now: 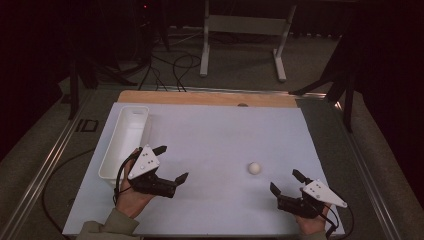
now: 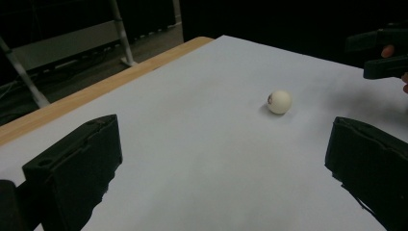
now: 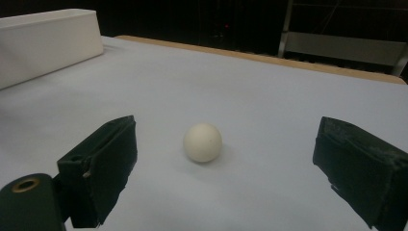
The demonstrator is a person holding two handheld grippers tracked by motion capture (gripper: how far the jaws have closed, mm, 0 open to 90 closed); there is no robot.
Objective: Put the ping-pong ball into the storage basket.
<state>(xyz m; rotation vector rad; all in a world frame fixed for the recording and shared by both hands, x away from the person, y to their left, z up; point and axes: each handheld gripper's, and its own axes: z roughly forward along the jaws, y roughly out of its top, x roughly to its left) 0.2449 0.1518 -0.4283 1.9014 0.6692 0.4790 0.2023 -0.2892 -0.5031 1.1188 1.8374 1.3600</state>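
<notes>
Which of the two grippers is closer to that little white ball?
The right gripper. It sits just behind the ball, jaws open toward it. The left gripper, also open, is farther off, beside the white tray.

Both units black: left gripper, right gripper. Each has blocky matte jaws, a grey triangular top plate with small dark screw dots, and a black trailing cable. Olive sleeve on left forearm.
</notes>
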